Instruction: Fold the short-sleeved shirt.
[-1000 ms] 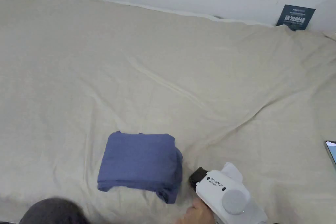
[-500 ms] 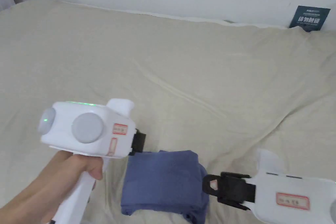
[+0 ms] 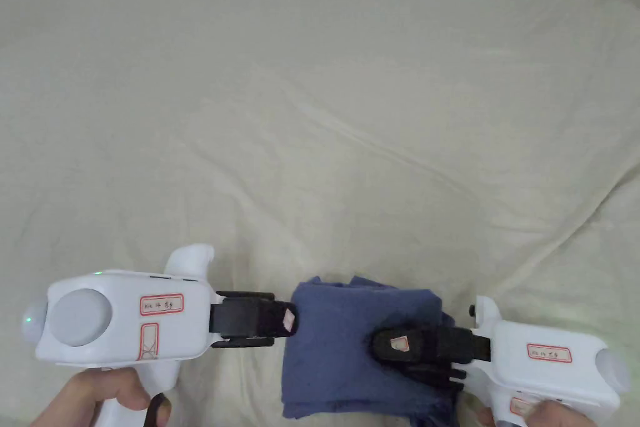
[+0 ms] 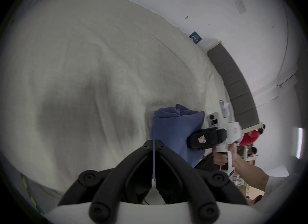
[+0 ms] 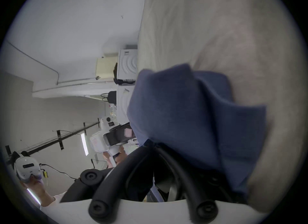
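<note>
The dark-blue cotton short-sleeved shirt [image 3: 359,347] lay as a compact folded bundle on the cream bed sheet [image 3: 325,134], close to my near edge of the bed. I had the white-bodied left gripper [image 3: 289,320] level and just beside the bundle's left edge, its black jaws pressed together on nothing; in the left gripper view they met in a thin line. I judged it was there to steady or square that side. The white-bodied right gripper [image 3: 387,343] reached in from the other side, lying across the top of the bundle near its right edge. In the right gripper view its jaws met at the tips with blue cloth draped over them, but whether they pinched a layer I couldn't tell. By my reading the folding was nearly done, and what remained was tidying the loose, bunched right side.
</note>
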A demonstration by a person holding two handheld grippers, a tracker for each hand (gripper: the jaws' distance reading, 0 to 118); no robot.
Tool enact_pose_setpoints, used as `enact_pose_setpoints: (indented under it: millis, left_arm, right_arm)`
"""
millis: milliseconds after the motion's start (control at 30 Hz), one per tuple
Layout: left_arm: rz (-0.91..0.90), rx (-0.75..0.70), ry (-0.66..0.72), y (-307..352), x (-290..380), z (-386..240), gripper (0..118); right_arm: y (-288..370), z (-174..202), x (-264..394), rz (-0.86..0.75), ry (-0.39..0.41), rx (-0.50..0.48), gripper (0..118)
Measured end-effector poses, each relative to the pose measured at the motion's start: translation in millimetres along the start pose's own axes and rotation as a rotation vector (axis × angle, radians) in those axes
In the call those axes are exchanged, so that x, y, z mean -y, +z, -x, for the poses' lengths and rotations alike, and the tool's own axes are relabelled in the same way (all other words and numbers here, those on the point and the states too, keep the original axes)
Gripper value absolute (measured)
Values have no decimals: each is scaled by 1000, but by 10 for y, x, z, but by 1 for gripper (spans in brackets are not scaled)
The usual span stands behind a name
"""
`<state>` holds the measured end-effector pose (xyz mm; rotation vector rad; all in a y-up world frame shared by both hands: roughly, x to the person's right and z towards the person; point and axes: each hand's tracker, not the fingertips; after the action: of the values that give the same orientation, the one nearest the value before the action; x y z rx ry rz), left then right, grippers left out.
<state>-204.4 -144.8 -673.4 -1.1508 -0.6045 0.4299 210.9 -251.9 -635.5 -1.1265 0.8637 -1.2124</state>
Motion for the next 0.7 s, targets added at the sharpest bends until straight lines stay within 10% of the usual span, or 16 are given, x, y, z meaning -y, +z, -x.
enact_pose_setpoints:
  millis: [33,367,400,467,700]
  left_arm:
    - [47,57,6,-99,23,23,118]
    - [72,399,65,-692,120,164,112]
    - [78,437,87,-709,116,181,96]
    - [95,405,95,-691,111,188,20]
    - [122,297,129,-541,-10,359,20]
  right_arm:
    - [-3,20,-5,5,9,9,1]
    - [-71,143,57,9,26,51,1]
    - [-70,146,58,9,23,51,1]
    - [-65,182,63,7,24,61,1]
    - [-15,676,130,-3,158,217,1]
